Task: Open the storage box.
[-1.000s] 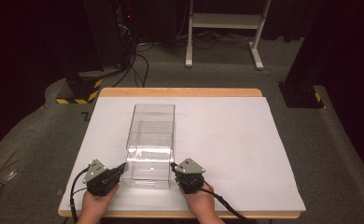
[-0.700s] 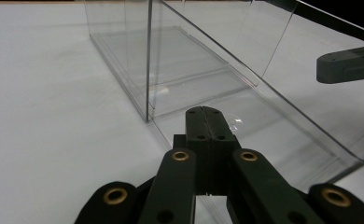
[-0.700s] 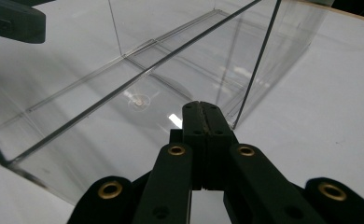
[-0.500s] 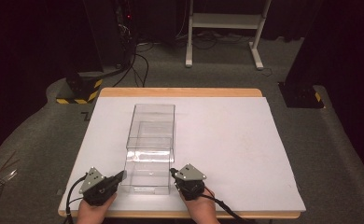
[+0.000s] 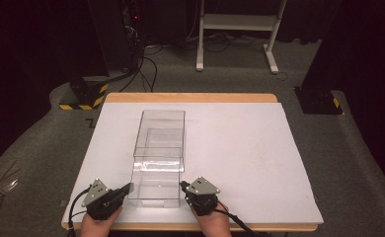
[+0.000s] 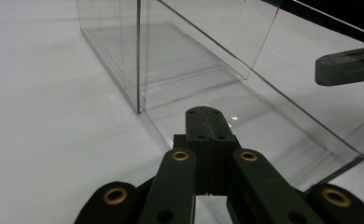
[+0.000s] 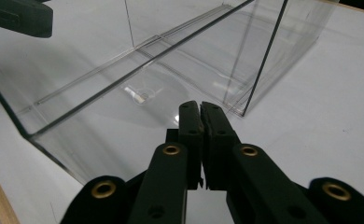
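Note:
A clear plastic box lies lengthwise on the white tabletop. Its clear drawer sticks out of the near end toward the person. My left gripper is at the drawer's near left corner, shut on the thin side wall. At the near right corner my right gripper is shut on the opposite wall. In the left gripper view the closed tips sit on the drawer's edge, and the right gripper shows beyond. In the right gripper view the tips press together beside the drawer.
The table's wooden front edge runs just behind both hands. The white surface spreads wide to the right of the box. On the floor beyond stand a yellow-and-black striped base, cables and a white frame.
Both grippers have drawn back toward the table's front edge, and the drawer has slid farther out of the box with them.

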Motion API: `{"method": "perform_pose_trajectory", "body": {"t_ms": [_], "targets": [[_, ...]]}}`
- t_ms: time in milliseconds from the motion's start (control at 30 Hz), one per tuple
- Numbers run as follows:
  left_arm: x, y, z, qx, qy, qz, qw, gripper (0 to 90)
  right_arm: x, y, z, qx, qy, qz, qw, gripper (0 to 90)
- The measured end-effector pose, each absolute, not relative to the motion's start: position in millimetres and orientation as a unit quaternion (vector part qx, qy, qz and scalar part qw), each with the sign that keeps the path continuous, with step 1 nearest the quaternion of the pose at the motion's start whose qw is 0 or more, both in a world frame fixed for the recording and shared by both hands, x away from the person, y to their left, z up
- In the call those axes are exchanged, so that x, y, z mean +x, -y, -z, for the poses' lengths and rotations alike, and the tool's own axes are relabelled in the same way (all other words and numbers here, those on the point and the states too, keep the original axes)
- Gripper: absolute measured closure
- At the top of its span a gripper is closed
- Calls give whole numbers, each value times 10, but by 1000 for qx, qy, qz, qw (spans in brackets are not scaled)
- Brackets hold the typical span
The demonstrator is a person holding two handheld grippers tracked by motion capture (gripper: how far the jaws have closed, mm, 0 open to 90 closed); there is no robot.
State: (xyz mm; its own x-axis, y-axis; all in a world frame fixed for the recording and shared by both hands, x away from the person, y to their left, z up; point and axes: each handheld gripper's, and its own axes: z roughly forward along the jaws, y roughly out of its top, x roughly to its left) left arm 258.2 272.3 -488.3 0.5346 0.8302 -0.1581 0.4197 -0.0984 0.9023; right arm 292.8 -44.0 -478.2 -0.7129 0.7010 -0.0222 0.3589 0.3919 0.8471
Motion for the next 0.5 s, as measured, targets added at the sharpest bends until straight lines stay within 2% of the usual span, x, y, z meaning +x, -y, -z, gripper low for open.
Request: {"method": "perform_pose_trajectory", "body": {"t_ms": [67,167,500], "targets": [[2582,-2739,4873,709,-441,-210,509,900,2944,466,4779,327,-814,-443,187,784],[2599,-2780,4878,704,-448,-215,508,899,2958,499,4773,327,-814,-442,186,744],[2625,-2881,4868,691,-461,-229,507,880,3001,570,4737,333,-808,-446,191,723]]}}
